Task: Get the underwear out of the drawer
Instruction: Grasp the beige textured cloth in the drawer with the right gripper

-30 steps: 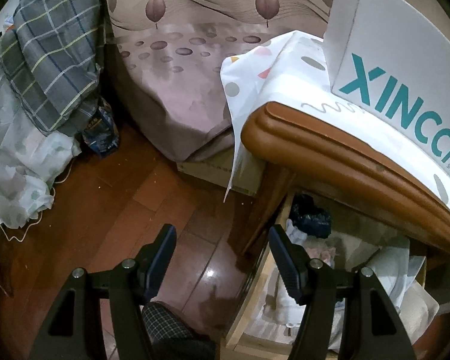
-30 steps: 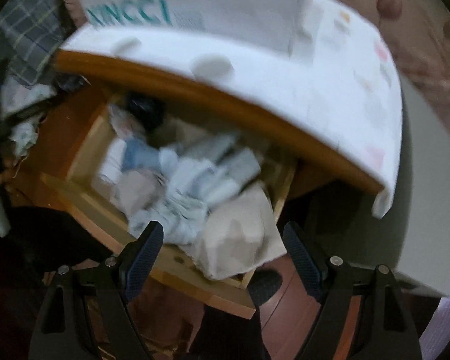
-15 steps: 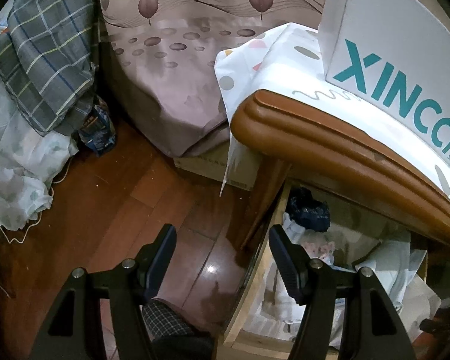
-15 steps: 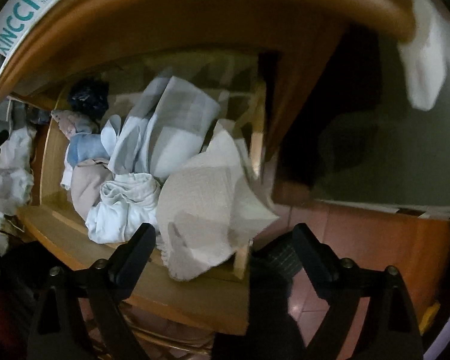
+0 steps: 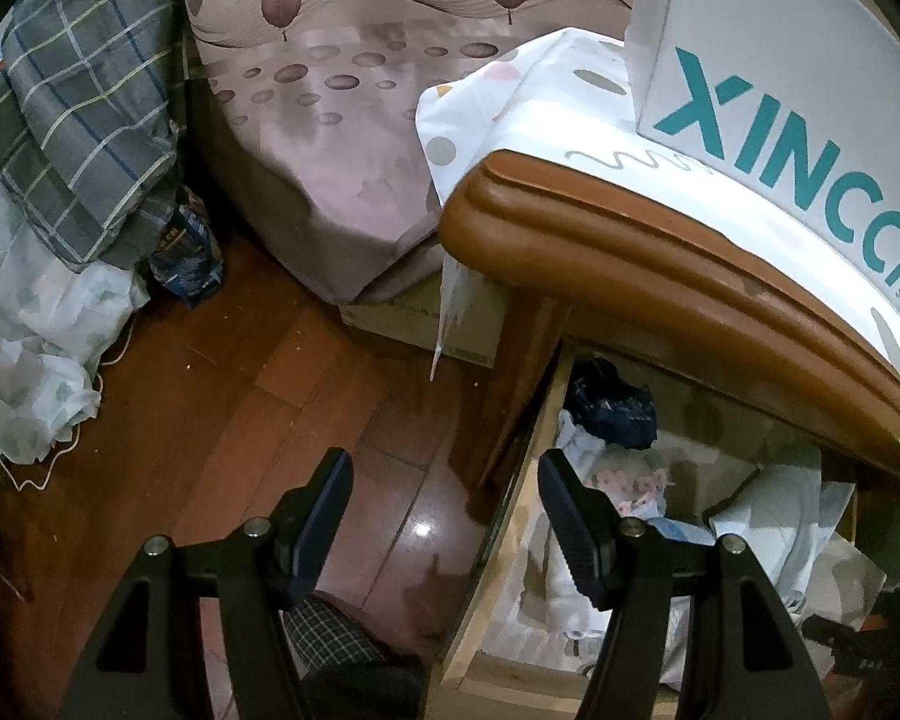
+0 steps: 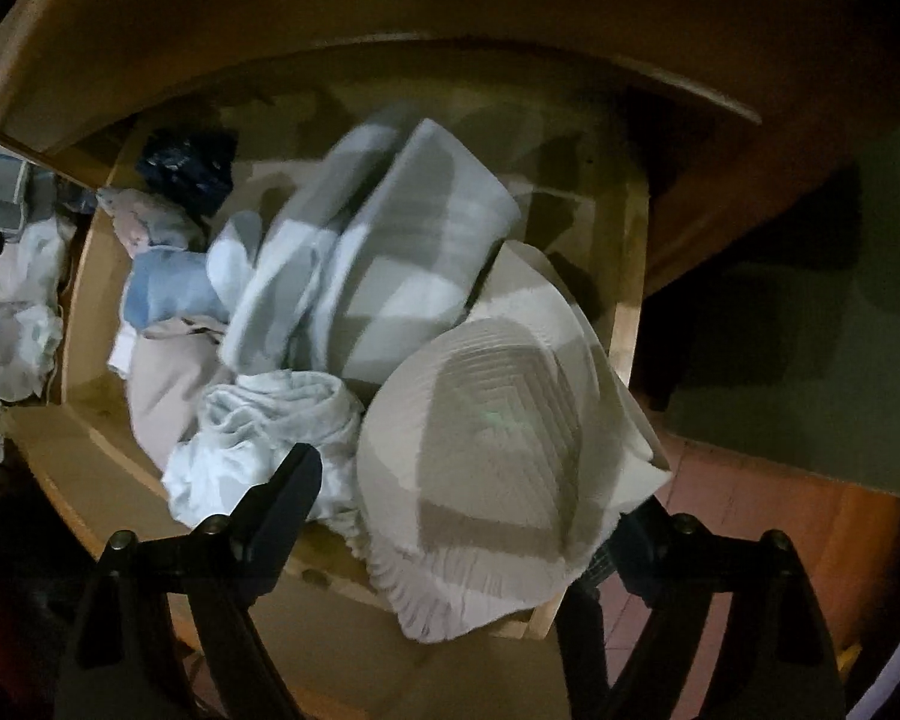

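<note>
The wooden drawer [image 6: 627, 300] stands pulled out, stuffed with folded and crumpled clothes. A beige ribbed garment [image 6: 498, 432] lies on top at the front right, draped over the rim. Behind it sit a grey-and-white folded piece [image 6: 402, 252], a pale blue crumpled piece [image 6: 270, 426] and a navy item [image 6: 186, 165]. My right gripper [image 6: 462, 504] points down over the beige garment, jaws closing, the cloth between them, pads not pressing; its right finger is partly hidden by the cloth. My left gripper [image 5: 444, 510] hangs open and empty above the drawer's left side [image 5: 510, 540].
A white XINCCI box [image 5: 798, 90] sits on the cloth-covered nightstand top [image 5: 630, 264] overhanging the drawer. A bed with a leaf-patterned sheet [image 5: 342, 120] is behind, and a plaid cloth pile [image 5: 84, 108] at left. A person's checked trouser leg [image 5: 330, 648] is below my left gripper.
My right gripper has dropped from above the nightstand top down close over the drawer's clothes, now centred on the beige garment. The left gripper has barely moved.
</note>
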Tool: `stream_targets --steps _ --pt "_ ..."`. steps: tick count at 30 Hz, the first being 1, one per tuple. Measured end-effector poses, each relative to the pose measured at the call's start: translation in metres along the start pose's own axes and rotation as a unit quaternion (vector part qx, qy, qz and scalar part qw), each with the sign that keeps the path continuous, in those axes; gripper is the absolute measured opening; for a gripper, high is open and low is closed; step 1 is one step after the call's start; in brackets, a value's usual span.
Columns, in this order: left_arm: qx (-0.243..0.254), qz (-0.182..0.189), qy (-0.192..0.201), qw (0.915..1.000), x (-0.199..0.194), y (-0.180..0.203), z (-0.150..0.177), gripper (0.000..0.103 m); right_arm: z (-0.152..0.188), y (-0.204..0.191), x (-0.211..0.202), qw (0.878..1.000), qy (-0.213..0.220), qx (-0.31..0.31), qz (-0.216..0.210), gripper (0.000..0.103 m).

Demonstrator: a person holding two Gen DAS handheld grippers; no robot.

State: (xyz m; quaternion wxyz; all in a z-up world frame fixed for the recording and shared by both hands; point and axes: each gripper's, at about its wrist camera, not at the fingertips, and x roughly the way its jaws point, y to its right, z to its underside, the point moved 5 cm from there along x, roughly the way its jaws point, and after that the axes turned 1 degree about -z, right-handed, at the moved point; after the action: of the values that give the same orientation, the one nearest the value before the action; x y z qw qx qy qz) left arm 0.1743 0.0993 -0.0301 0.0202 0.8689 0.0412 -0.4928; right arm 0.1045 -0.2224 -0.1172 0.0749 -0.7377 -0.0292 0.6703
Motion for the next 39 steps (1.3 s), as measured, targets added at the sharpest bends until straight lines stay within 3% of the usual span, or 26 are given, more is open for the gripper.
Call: stream_targets --steps 3,6,7,11,17,18,22,25,34,39 --pt "0.007 0.002 -0.001 1.0 0.002 0.005 0.001 0.066 -0.004 -0.001 0.0 1.0 0.0 -0.017 0.004 0.085" --pt "0.018 0.006 -0.005 0.9998 0.004 0.012 0.004 0.066 -0.003 -0.008 -0.001 0.999 -0.002 -0.044 0.006 0.066" --pt "0.022 0.008 -0.007 0.9997 0.004 0.015 0.005 0.066 -0.003 -0.009 -0.001 0.998 -0.001 -0.054 0.009 0.065" --pt "0.03 0.014 -0.015 0.9993 0.008 0.02 0.008 0.066 -0.002 -0.008 0.011 0.998 -0.014 -0.061 0.009 0.066" --pt "0.047 0.048 -0.044 0.9967 0.017 0.036 0.017 0.066 -0.007 -0.012 0.022 0.996 -0.021 -0.08 0.029 0.077" --pt "0.051 0.061 -0.053 0.9955 0.019 0.041 0.019 0.066 -0.008 -0.014 0.024 0.995 -0.019 -0.086 0.04 0.075" --pt "0.07 0.106 -0.088 0.988 0.024 0.064 0.031 0.066 -0.004 -0.016 0.022 0.993 -0.007 -0.099 0.062 0.051" --pt "0.097 0.118 -0.103 0.9829 0.026 0.08 0.04 0.066 0.005 -0.019 0.017 0.993 0.013 -0.1 0.069 0.043" --pt "0.12 0.17 -0.172 0.963 0.036 0.116 0.071 0.066 0.03 -0.009 -0.016 0.993 0.072 -0.052 0.074 0.034" --pt "0.14 0.156 -0.197 0.9576 0.045 0.13 0.084 0.066 0.043 0.002 -0.044 0.992 0.115 -0.007 0.061 0.034"
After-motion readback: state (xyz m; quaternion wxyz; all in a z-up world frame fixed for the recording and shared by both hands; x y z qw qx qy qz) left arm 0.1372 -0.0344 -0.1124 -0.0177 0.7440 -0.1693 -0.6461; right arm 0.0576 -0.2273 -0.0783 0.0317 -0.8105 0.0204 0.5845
